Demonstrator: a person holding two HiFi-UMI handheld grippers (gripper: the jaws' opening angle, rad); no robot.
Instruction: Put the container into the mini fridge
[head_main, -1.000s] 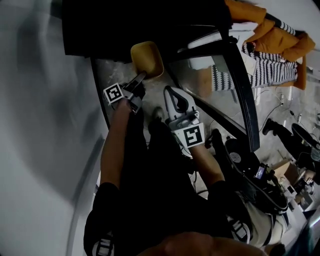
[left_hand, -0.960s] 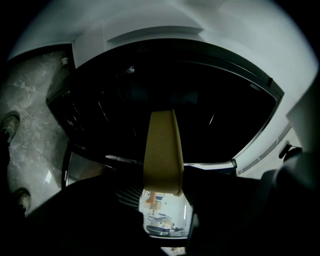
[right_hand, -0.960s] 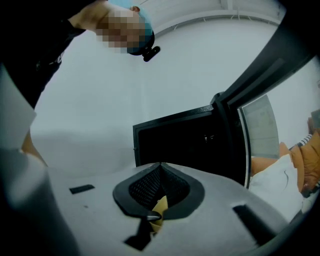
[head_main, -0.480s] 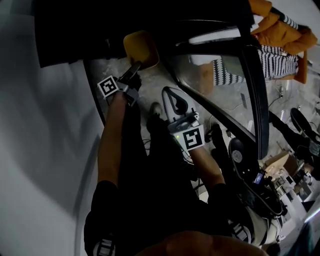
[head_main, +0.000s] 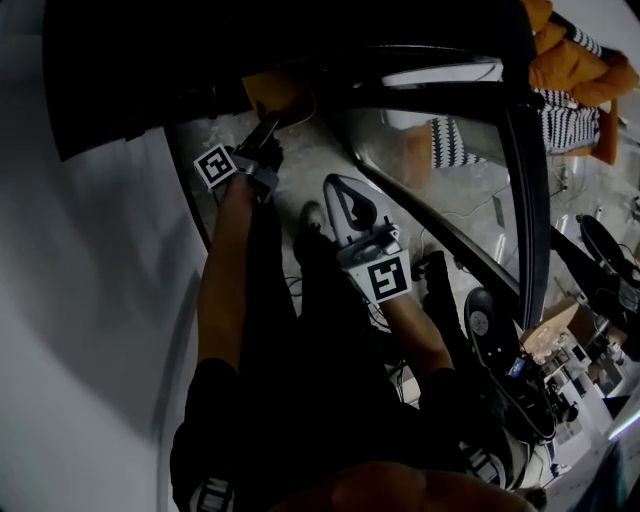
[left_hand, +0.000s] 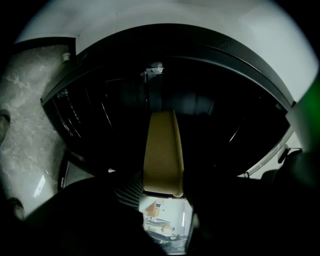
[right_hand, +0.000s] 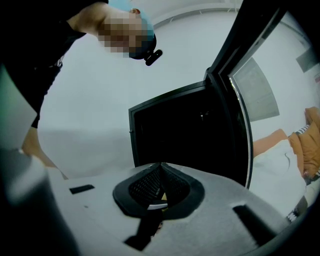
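Note:
The yellow container is half inside the dark mouth of the black mini fridge. My left gripper is shut on its near end. In the left gripper view the container shows edge-on, reaching into the fridge's interior with its wire shelves. My right gripper hangs shut and empty in front of the person's legs. In the right gripper view its pads meet, and beyond them the fridge stands open.
The fridge's glass door swings wide open to the right. Marbled floor shows below the fridge. An orange and striped cloth lies at the far right, with cables and gear lower right. A white wall is at the left.
My left gripper has carried the container forward, deeper into the fridge's opening, where shadow now hides most of it. The right gripper has barely moved.

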